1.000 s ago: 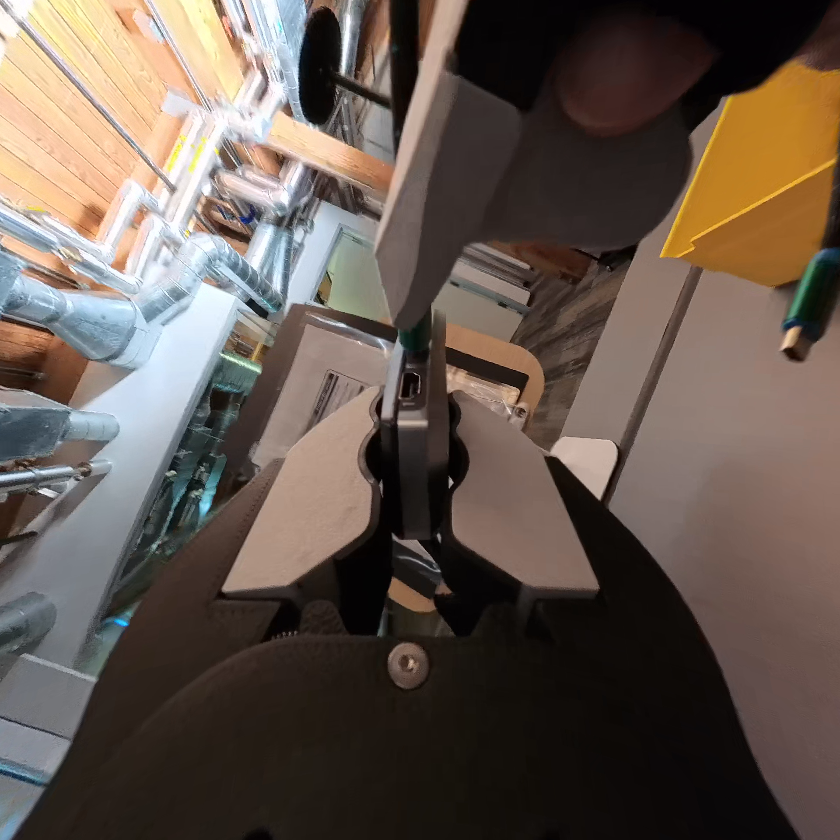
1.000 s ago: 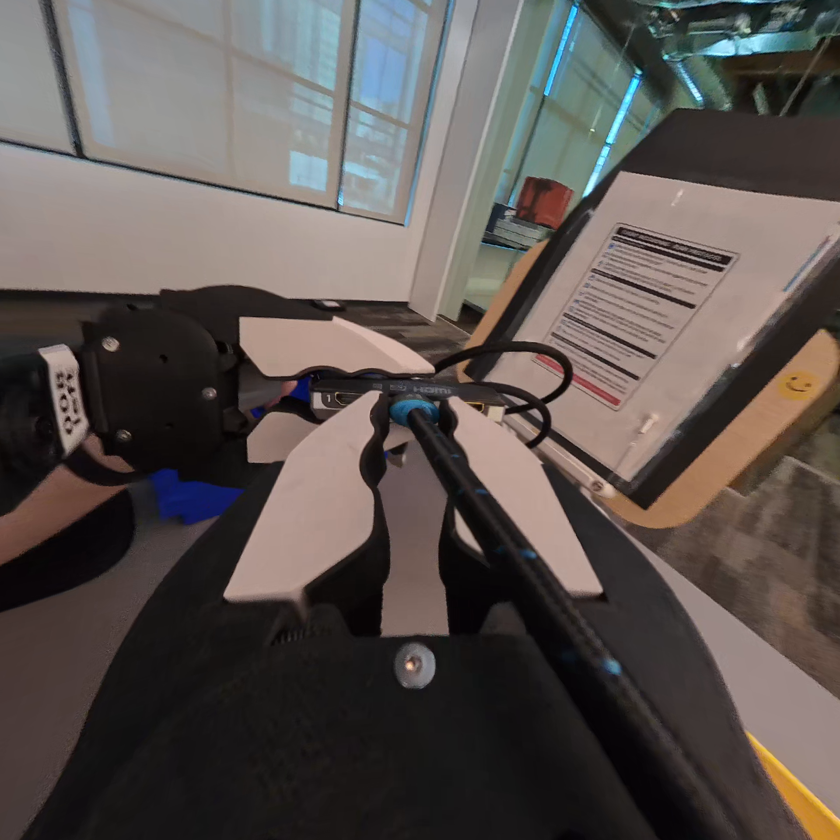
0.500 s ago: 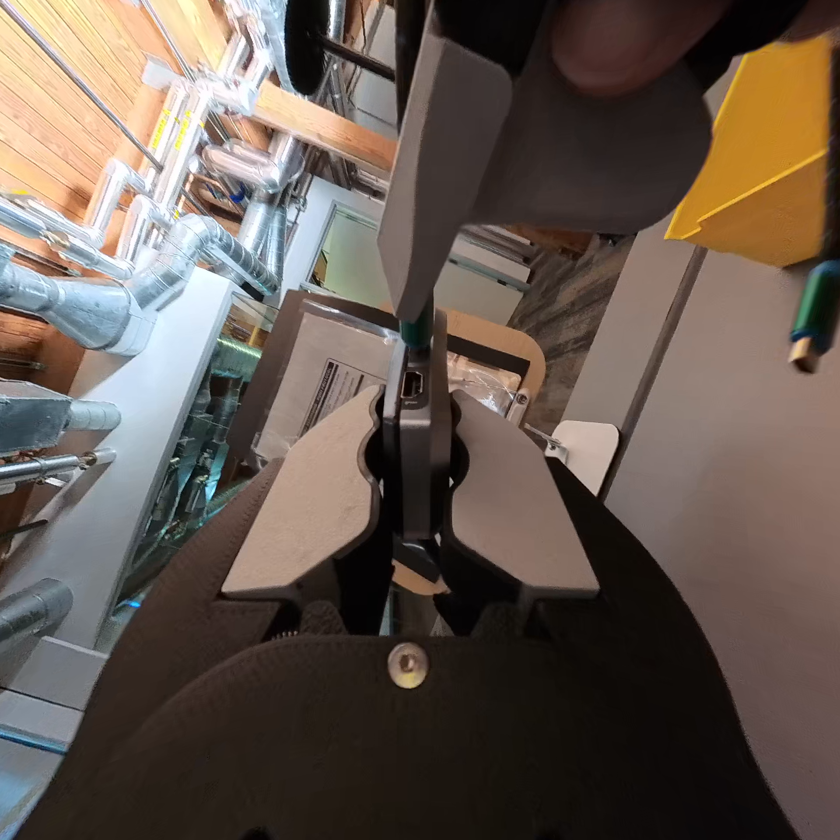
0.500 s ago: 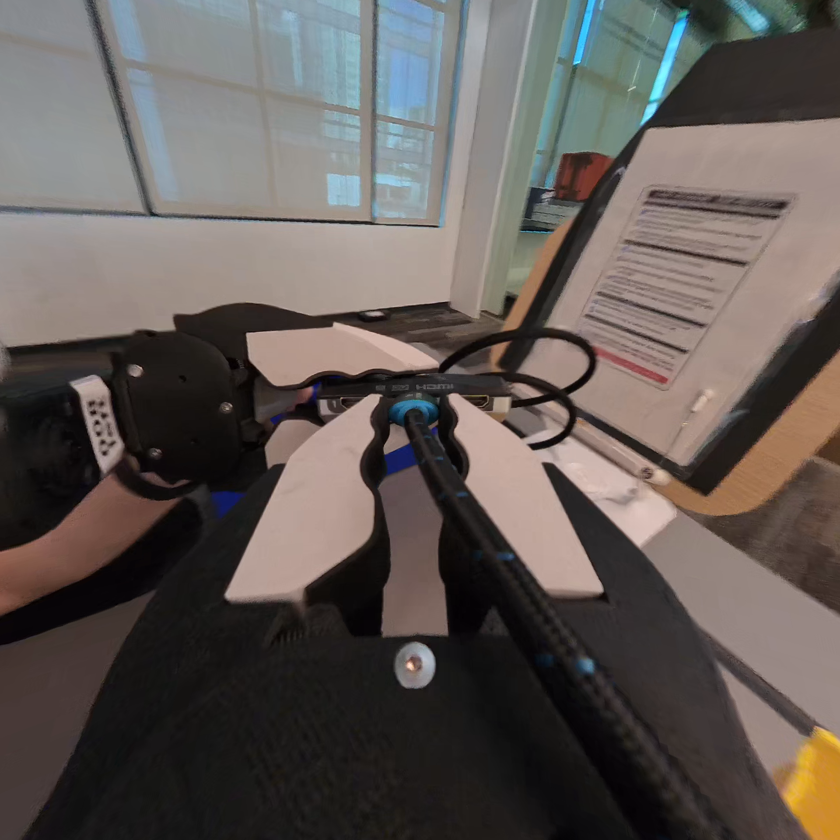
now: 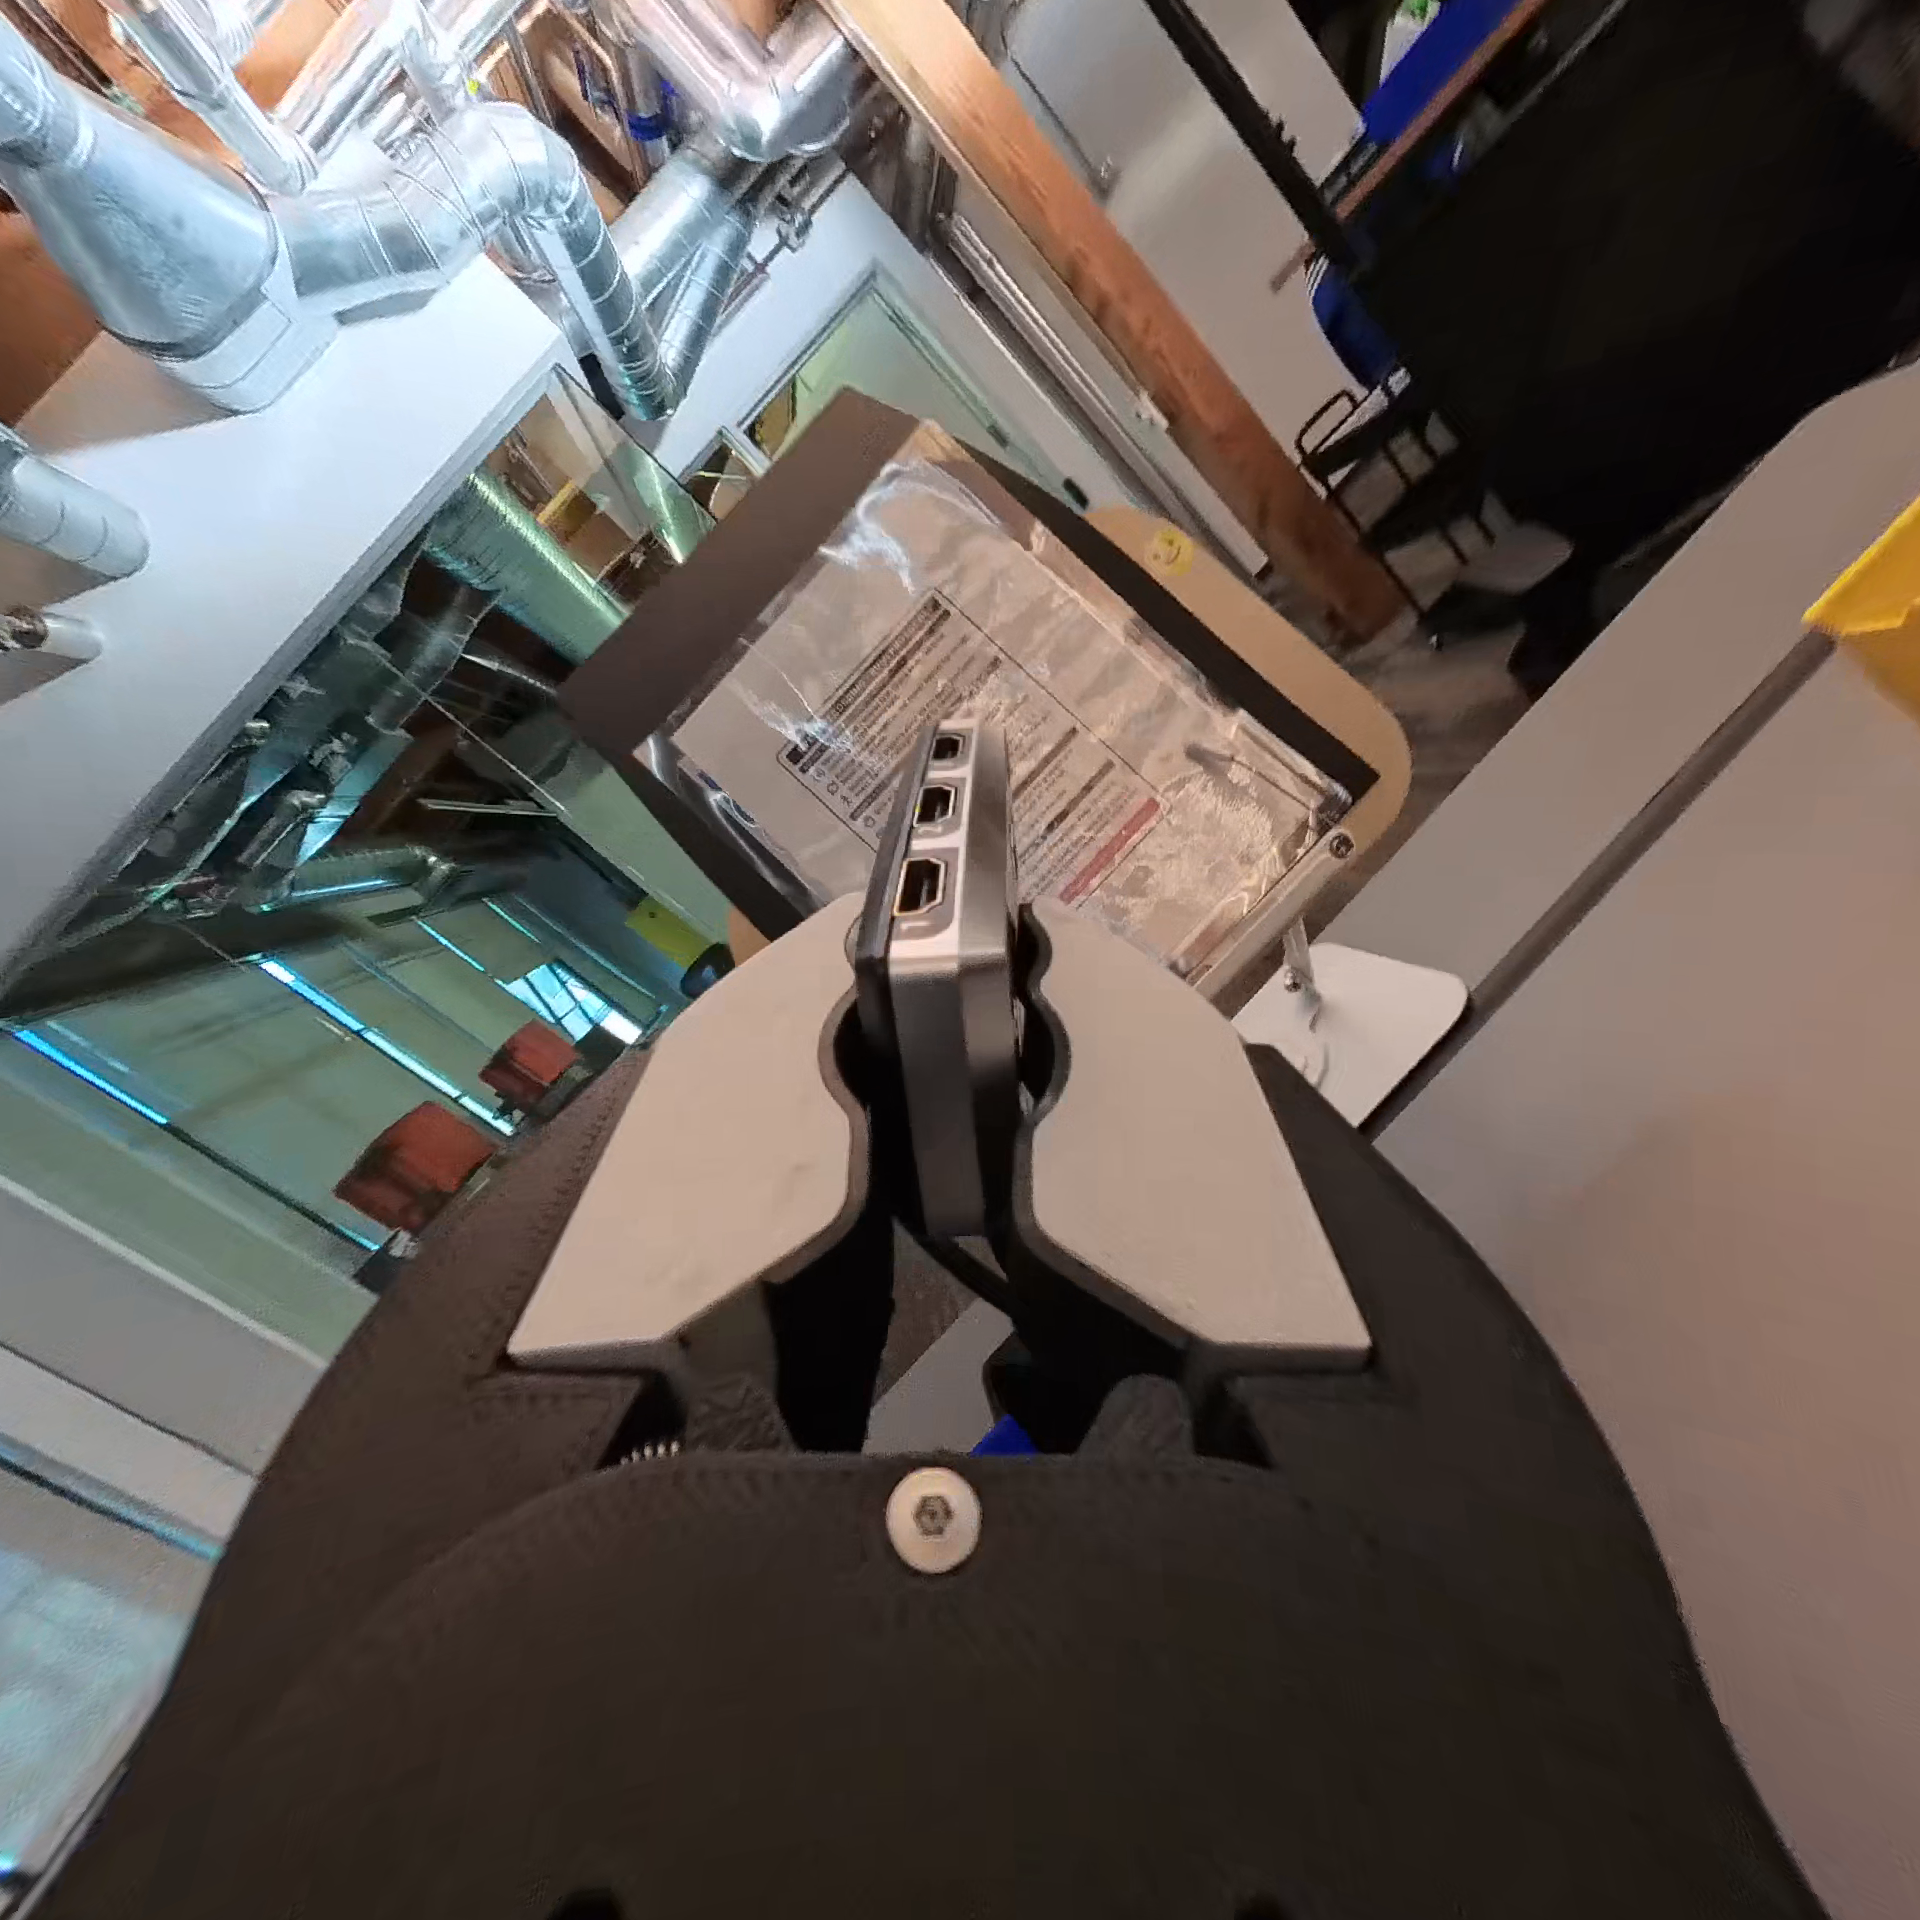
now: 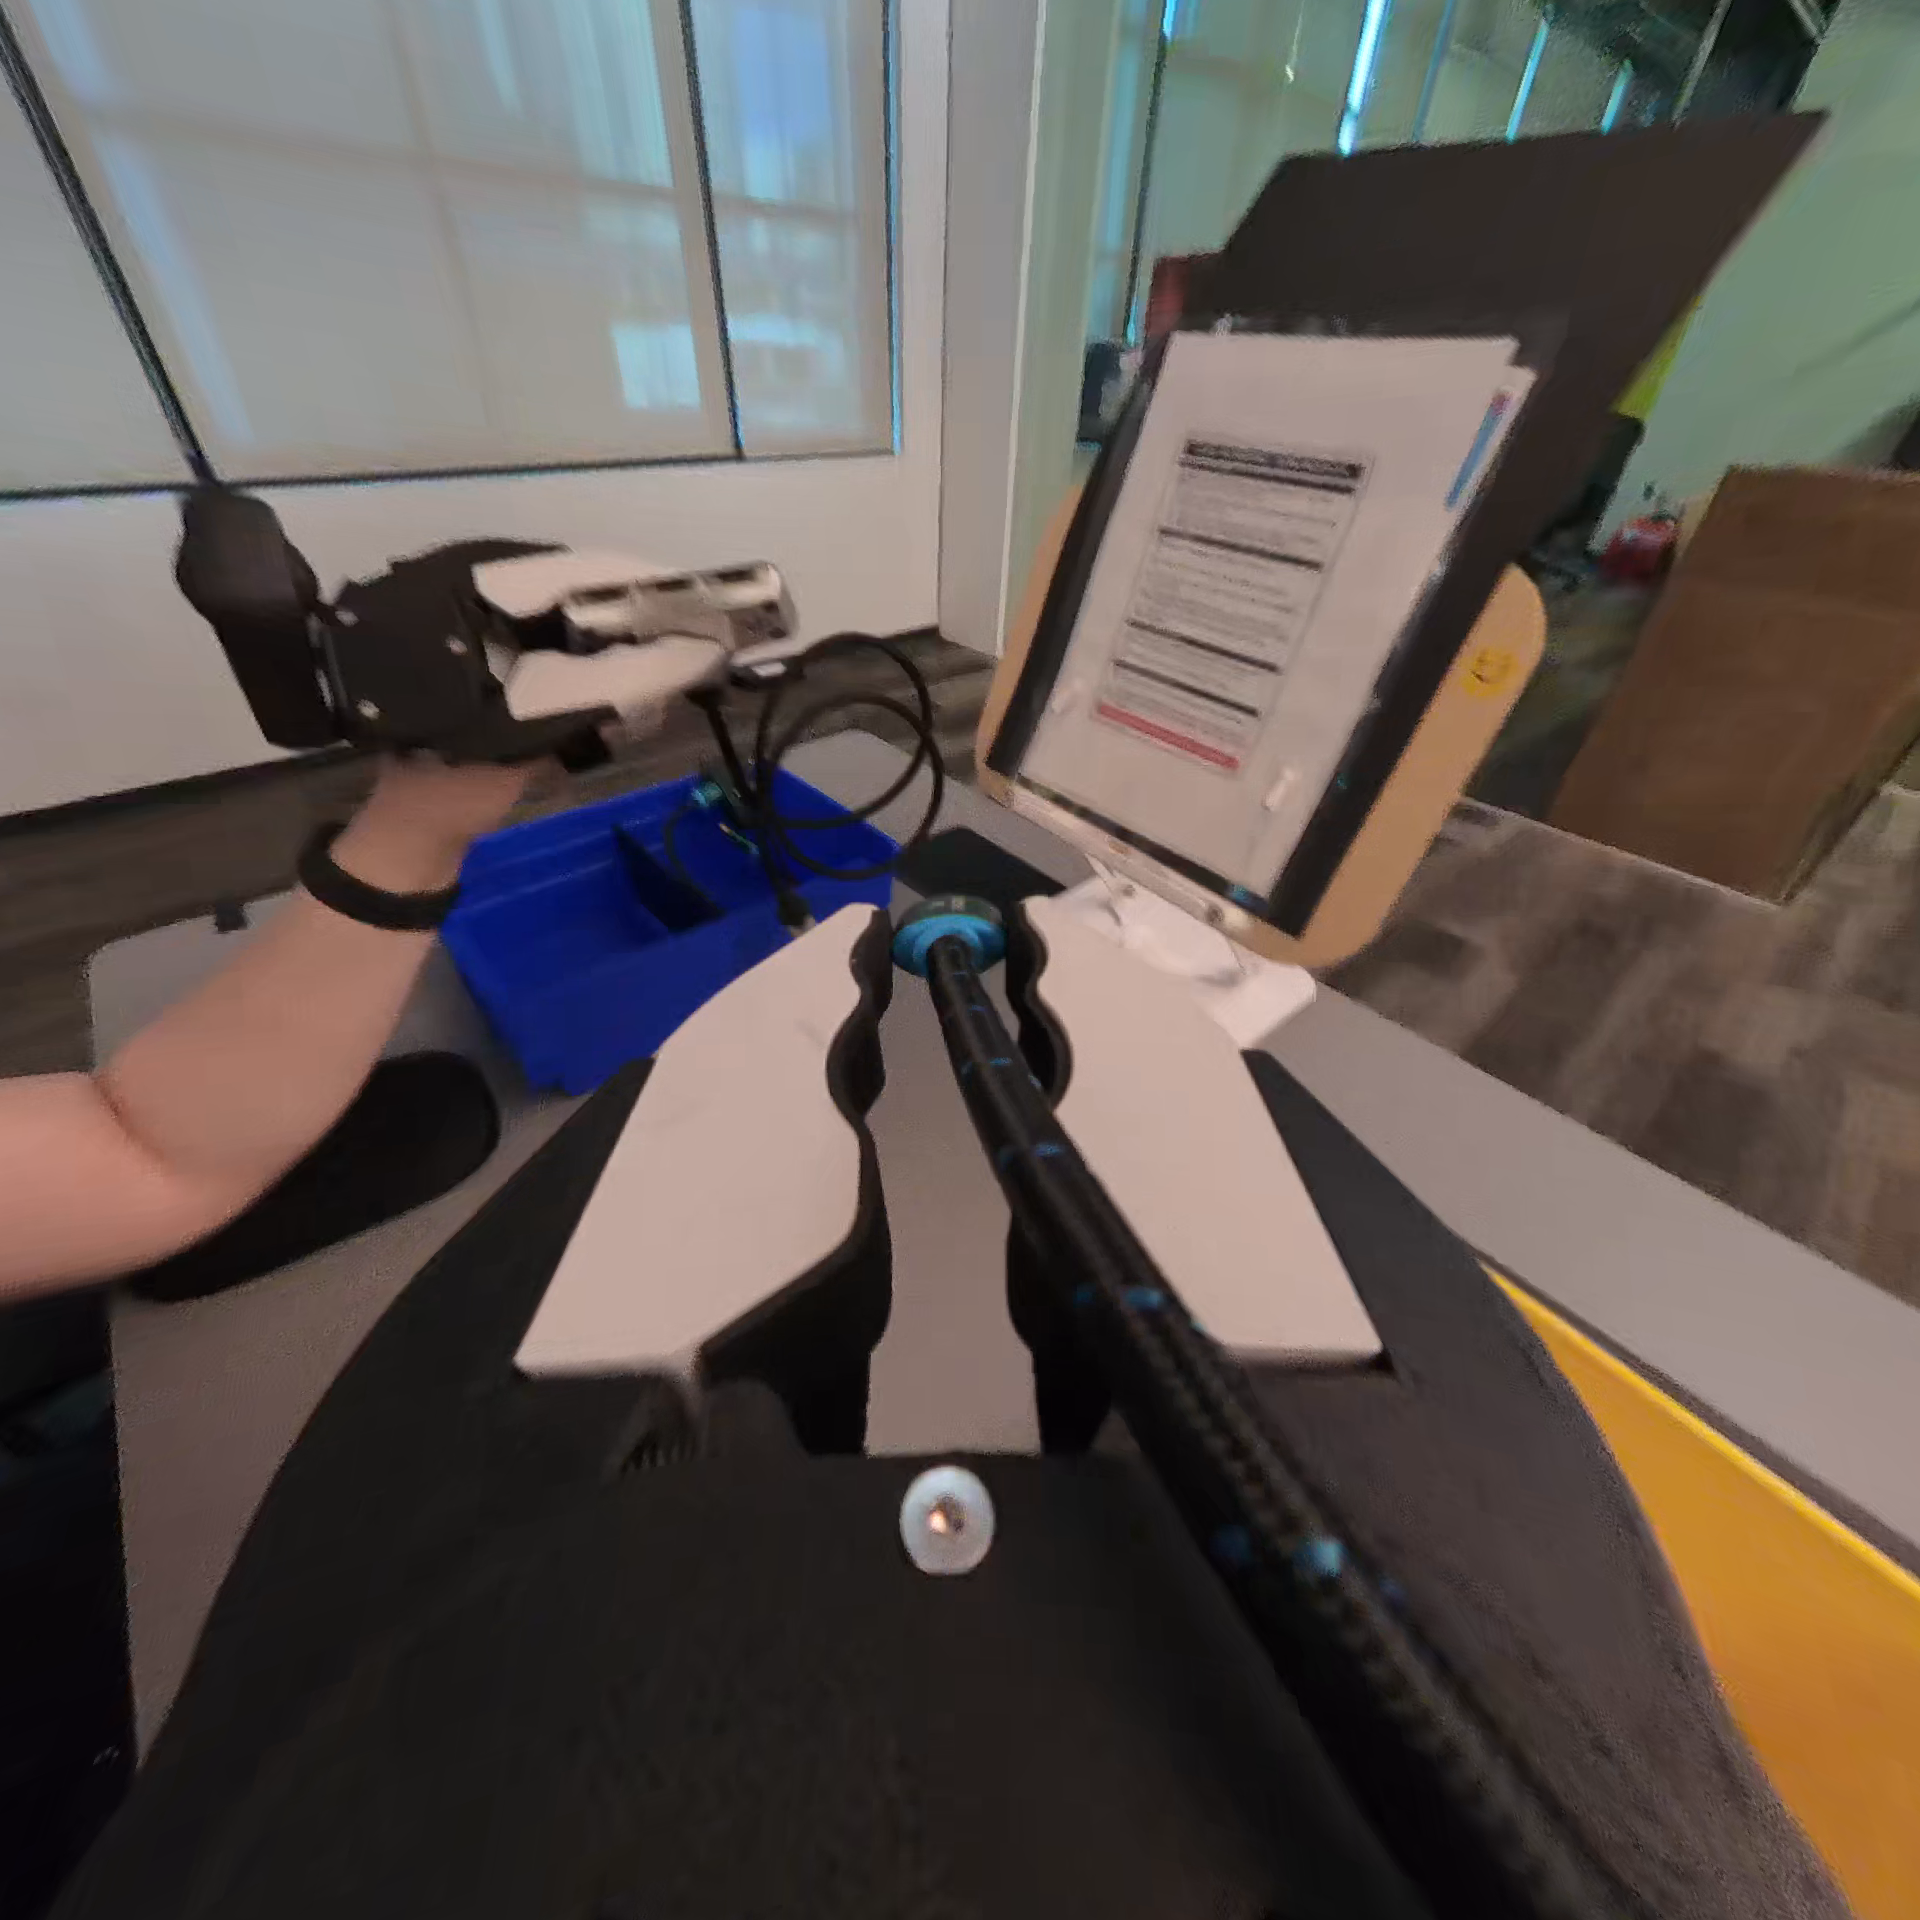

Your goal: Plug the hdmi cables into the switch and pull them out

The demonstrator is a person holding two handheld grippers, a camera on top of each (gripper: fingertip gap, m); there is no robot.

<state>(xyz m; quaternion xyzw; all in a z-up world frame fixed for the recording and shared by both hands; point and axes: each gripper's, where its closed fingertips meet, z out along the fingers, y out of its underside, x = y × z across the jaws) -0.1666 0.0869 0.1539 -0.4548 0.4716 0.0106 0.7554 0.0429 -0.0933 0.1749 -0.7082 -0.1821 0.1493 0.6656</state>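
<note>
Switch (image 5: 940, 997), a slim dark slab with rounded corners, is clamped edge-on between the smooth grey fingers of the left gripper (image 5: 940, 1039); its long axis runs forward, away from the camera, and three empty ports line the upturned edge. Cable (image 6: 1039, 1164), braided black with blue flecks, is pinched at its blue-ringed plug by the right gripper (image 6: 948, 940), plug pointing forward. Only the right view shows the blue bin (image 6: 582, 935) on the table, beneath the raised left gripper.
</note>
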